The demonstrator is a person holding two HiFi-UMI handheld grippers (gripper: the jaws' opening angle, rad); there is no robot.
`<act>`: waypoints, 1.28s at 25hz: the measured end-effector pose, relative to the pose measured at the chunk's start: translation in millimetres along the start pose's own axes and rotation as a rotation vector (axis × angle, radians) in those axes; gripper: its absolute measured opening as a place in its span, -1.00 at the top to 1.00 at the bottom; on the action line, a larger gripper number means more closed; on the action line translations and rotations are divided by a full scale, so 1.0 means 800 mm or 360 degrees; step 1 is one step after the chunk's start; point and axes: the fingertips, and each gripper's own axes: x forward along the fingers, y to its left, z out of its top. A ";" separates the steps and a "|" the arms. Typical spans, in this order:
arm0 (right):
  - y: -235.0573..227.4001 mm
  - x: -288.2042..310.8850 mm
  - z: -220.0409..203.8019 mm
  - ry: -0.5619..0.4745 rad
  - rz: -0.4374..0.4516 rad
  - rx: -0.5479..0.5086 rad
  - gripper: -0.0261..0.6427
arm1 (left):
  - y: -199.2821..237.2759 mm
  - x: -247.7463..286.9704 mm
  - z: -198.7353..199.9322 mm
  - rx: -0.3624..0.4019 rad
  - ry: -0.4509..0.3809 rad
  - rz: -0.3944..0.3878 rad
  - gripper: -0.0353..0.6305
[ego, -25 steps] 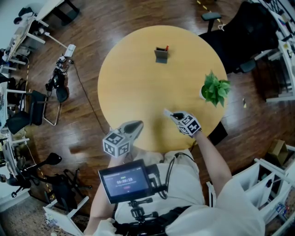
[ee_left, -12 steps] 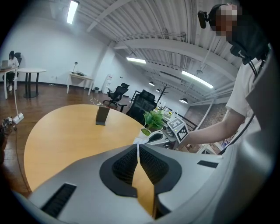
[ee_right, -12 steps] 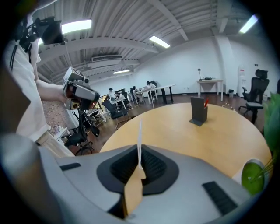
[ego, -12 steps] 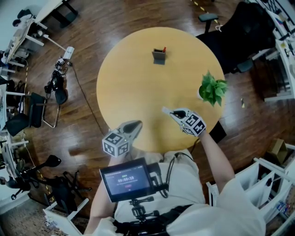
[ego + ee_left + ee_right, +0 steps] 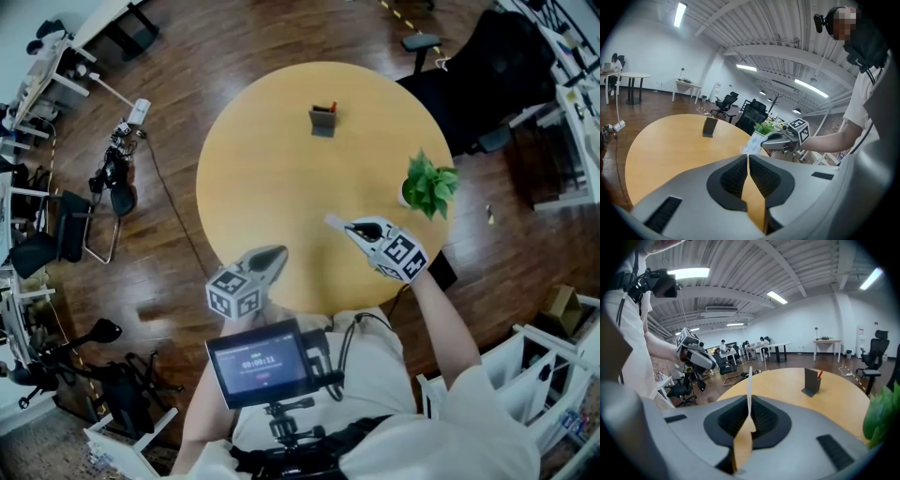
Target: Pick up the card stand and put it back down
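Observation:
The grey card stand with a red item in it sits upright at the far side of the round yellow table; it also shows in the left gripper view and the right gripper view. My right gripper hovers over the table's near right part, shut on a thin white card that sticks out past its tips. At the near edge my left gripper is shut with nothing in it. Both are far from the stand.
A small potted green plant stands at the table's right edge, just beyond my right gripper. Black office chairs crowd the far right of the table. Cables and chair bases lie on the wooden floor at the left.
My right gripper has risen with the white card and drifted slightly right. My left gripper has stayed put. The card stand has not moved.

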 end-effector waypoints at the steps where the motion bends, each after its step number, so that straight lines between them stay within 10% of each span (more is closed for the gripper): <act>1: 0.001 -0.003 0.006 -0.0015 0.0000 -0.0003 0.83 | -0.001 -0.001 0.001 -0.0002 -0.0004 -0.0004 0.86; 32: 0.065 -0.126 0.199 -0.0180 -0.0060 -0.0072 0.84 | -0.051 -0.046 0.142 0.0154 -0.0250 -0.0350 0.86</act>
